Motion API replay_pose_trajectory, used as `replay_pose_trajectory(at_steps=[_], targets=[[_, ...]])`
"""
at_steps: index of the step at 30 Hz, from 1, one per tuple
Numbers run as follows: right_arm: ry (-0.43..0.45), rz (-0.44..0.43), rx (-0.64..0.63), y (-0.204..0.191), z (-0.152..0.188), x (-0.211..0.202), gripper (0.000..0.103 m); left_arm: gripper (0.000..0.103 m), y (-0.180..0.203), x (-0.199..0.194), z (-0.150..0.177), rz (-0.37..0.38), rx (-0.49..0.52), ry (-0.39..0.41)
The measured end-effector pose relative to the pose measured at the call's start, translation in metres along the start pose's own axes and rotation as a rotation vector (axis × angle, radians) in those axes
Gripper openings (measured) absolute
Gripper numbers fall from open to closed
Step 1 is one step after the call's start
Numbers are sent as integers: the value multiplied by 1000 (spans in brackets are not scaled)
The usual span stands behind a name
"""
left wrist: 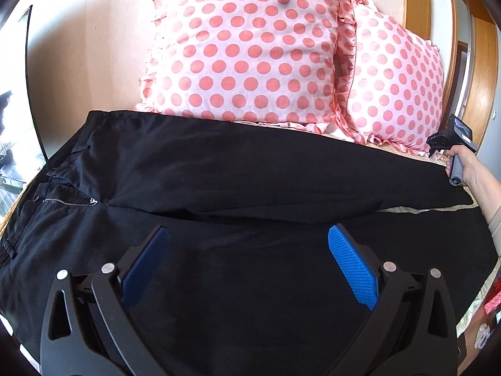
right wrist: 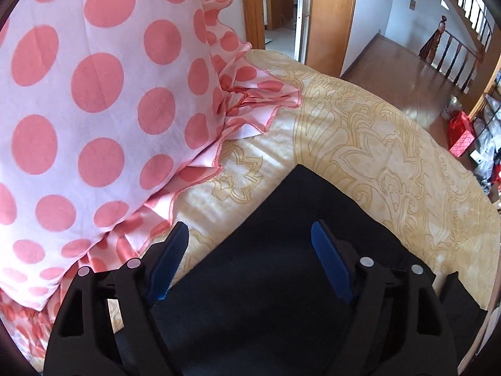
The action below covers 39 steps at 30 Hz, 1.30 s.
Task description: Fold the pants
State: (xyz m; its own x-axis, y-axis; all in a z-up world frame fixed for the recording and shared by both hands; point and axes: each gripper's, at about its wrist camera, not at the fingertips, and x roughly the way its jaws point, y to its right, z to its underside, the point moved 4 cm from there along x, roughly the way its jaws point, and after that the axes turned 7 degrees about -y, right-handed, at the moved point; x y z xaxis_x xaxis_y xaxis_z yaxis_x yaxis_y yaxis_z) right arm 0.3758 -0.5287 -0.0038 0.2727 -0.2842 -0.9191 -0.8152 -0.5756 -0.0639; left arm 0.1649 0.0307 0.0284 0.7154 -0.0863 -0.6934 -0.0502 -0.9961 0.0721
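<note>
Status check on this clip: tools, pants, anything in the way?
Left tool open above the pants, right tool open over a leg end. Pants flat, unfolded, fly open. Pillows touch the far edge.

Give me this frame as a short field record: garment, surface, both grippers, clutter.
garment: black pants spread flat, zipper open, waist at the left, legs running right, not yet folded
surface: bed with a yellow patterned bedspread
left gripper: open, above the near leg, holding nothing
right gripper: open, over the cuff end of the far leg, holding nothing
clutter: two pink dotted pillows just behind the pants
</note>
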Motion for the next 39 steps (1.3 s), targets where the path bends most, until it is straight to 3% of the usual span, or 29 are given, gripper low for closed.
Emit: replay_pose_trajectory(at_steps=[6,9,12,17,23,32,39], targets=[[-26,57,27,-5,-1,14,70,101,-5,2,-1,-12,-7,7],[0,65,23,-5,-1,15,67,101,-7,3,0,-2,-16,0],[23,62,8,-4,2,12,57,101,-7,2,1,10,-19,-1],[42,23,12,7,6,5,25,101,-7,-4,4,11,-13,14],[32,-222,76,42,12,-1,7,101,-13,-19,7,-57,-42,89],[83,-504,65,93,52,-54,5,101,-11,-40,15,-85,-10,119],[90,-644,27,141,117,-90,5,101,3,-54,26,14,5,106]])
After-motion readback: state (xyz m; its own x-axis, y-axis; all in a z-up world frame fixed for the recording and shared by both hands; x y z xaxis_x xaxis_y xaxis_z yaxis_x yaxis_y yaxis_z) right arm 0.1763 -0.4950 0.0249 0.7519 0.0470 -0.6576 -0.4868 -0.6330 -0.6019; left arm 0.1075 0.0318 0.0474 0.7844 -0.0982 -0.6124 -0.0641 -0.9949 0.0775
